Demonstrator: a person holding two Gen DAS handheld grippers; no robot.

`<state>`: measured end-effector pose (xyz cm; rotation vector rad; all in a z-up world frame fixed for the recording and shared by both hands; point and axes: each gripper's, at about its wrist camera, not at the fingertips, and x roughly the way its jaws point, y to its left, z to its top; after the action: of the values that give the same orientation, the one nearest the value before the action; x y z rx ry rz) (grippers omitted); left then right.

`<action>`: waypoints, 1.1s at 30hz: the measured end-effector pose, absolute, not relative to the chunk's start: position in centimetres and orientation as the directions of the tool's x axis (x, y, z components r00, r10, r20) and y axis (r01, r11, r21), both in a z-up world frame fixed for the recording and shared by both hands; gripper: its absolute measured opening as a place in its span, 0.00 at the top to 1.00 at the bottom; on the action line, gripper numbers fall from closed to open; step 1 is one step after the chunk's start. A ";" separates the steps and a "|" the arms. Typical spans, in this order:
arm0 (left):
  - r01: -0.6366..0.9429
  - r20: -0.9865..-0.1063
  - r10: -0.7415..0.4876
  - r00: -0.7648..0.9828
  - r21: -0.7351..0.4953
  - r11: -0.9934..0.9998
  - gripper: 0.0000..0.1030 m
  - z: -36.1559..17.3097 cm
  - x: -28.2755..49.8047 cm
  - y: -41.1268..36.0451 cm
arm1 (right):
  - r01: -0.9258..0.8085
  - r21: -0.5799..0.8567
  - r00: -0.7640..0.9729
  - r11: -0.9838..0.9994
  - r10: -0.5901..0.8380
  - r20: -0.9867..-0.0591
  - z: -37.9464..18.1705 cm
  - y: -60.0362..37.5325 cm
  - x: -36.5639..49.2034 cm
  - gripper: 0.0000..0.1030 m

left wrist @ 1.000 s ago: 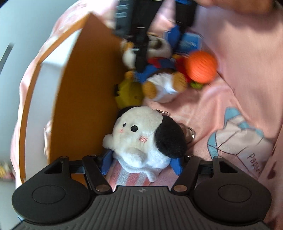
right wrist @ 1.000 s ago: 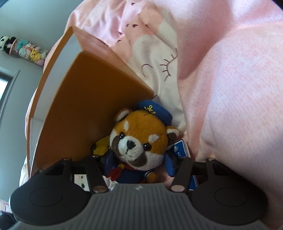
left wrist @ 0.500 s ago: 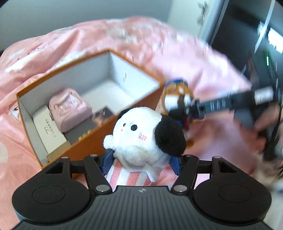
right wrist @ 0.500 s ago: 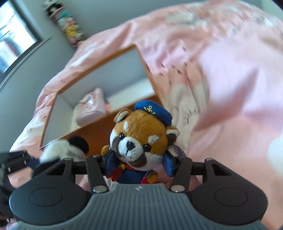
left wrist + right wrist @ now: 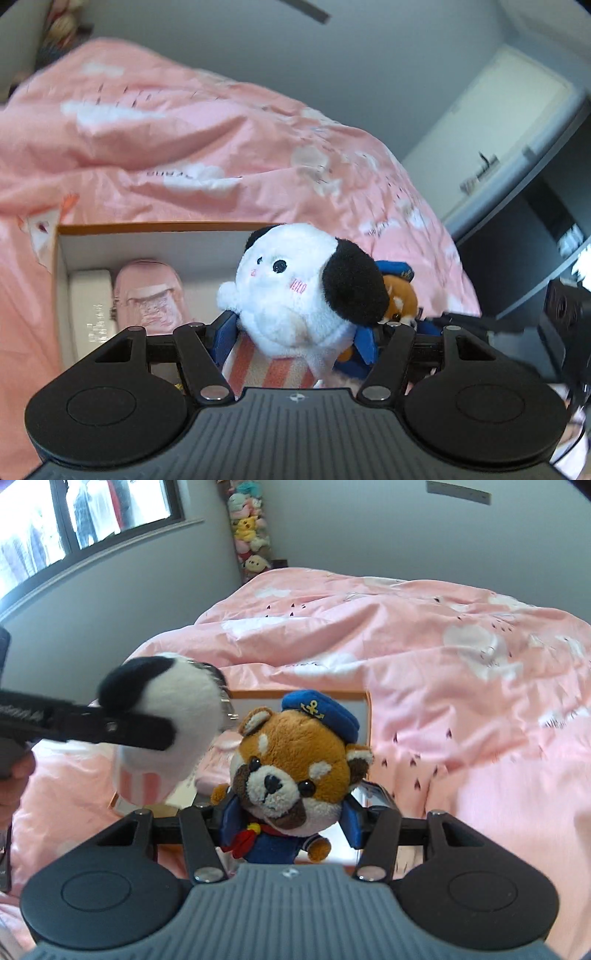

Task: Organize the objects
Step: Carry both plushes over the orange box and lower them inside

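Squeezing soft, light plush: left gripper (image 5: 295,332) clamps the white puppy toy (image 5: 295,291) at its body, right gripper (image 5: 288,823) the sailor red panda (image 5: 291,771), both above the box (image 5: 147,236) at 12 o'clock.

Two handheld grippers — left gripper (image 5: 295,334), right gripper (image 5: 284,821) — share black linkage arms, silver pivot screws, blue pads, ribbed grey bodies.

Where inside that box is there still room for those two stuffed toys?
The box is crowded on its left, where a white case and a pink pouch lie side by side. The bare floor to the right of the pouch, towards the white plush, looks free; the toys hide the rest.
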<state>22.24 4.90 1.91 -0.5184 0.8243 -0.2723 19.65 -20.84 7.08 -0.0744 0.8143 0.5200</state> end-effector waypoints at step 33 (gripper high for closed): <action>-0.288 -0.752 -0.390 0.531 -0.594 0.751 0.14 -9.1 31.8 7.2 | -0.689 -0.283 0.502 0.667 0.157 -0.851 -4.9 -12.1 34.7 0.41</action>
<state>31.77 7.16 -9.06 -0.7529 1.0357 -0.0682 34.71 -12.11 -4.87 -0.6697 0.9089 0.5602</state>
